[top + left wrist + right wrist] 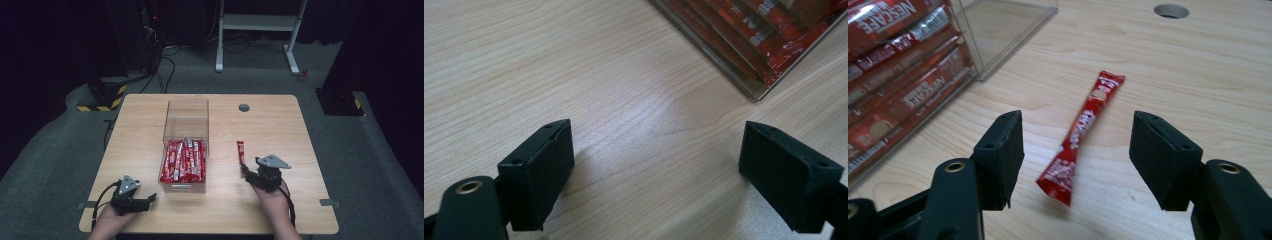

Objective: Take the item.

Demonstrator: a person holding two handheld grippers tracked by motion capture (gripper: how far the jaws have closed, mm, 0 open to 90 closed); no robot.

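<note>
Dark curtains and grey carpet are surrounding the pale wooden table [280,125] you are working at, with a white desk frame [260,22] standing beyond it. Near the middle of the table a clear plastic box [186,120] is sitting, its near half packed with red coffee stick packets [184,161], its far half bare.

You are holding the right gripper [243,170] low over the table to the right of the box, and its jaws are standing well apart, gripping nothing. A single red coffee stick [1082,131] is lying flat on the wood just ahead of that gripper, its near end reaching into the gap between the jaws in the right gripper view without either pad touching it. In the high view it is lying lengthwise away from you, near the box but apart from it.

You are resting the left gripper [150,199] near the table's front edge, left of the box. Its jaws are spread wide over bare wood, holding nothing, with the box corner ahead.
</note>
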